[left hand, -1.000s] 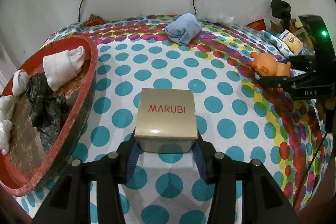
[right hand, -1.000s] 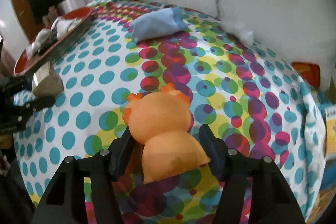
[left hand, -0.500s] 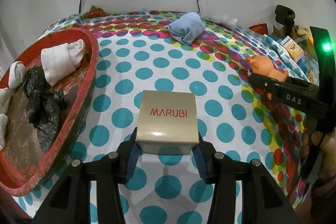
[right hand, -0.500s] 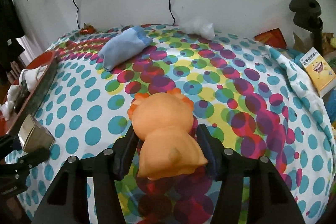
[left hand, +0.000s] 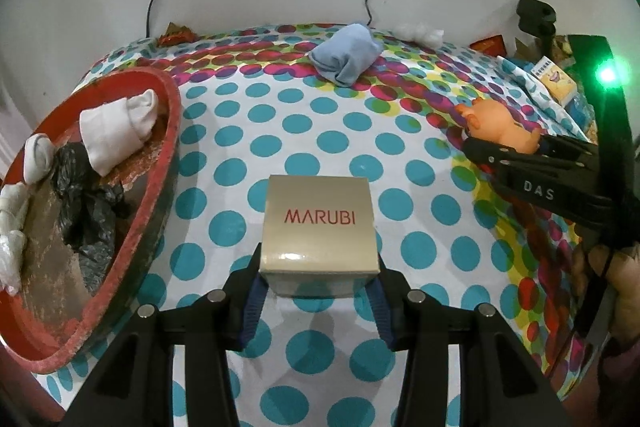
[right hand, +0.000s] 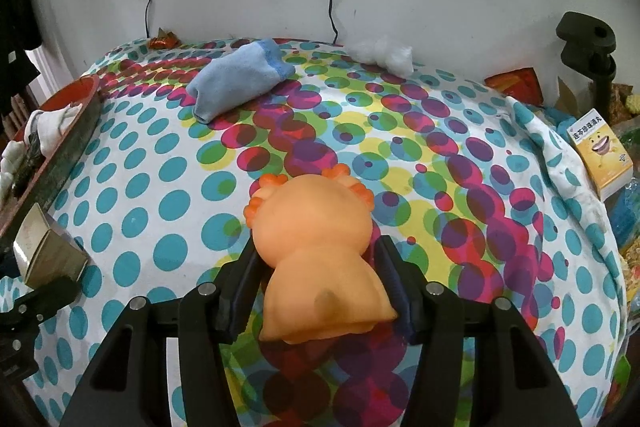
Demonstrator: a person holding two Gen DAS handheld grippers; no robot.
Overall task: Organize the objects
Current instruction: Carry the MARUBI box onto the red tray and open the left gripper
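Note:
A beige box marked MARUBI (left hand: 320, 223) sits between the blue pads of my left gripper (left hand: 318, 267), low over the dotted cloth; the jaws are closing and the pads press its lower sides. An orange rubber toy animal (right hand: 312, 219) has its back to the camera in the right wrist view, and my right gripper (right hand: 318, 251) is shut on its body. In the left wrist view the toy (left hand: 496, 127) and the right gripper (left hand: 500, 151) appear at the right. The box (right hand: 44, 255) shows at the left edge of the right wrist view.
A round red tray (left hand: 168, 131) at the left holds rolled white socks and a black bag. A folded blue cloth (left hand: 346, 57) and a white wad (left hand: 420, 33) lie near the back wall. A yellow carton (right hand: 600, 155) and a black clamp (right hand: 588, 47) stand at the right edge.
The right gripper has rolled level and shifted sideways with the toy, its jaws tighter on it. The left gripper and the box have hardly moved.

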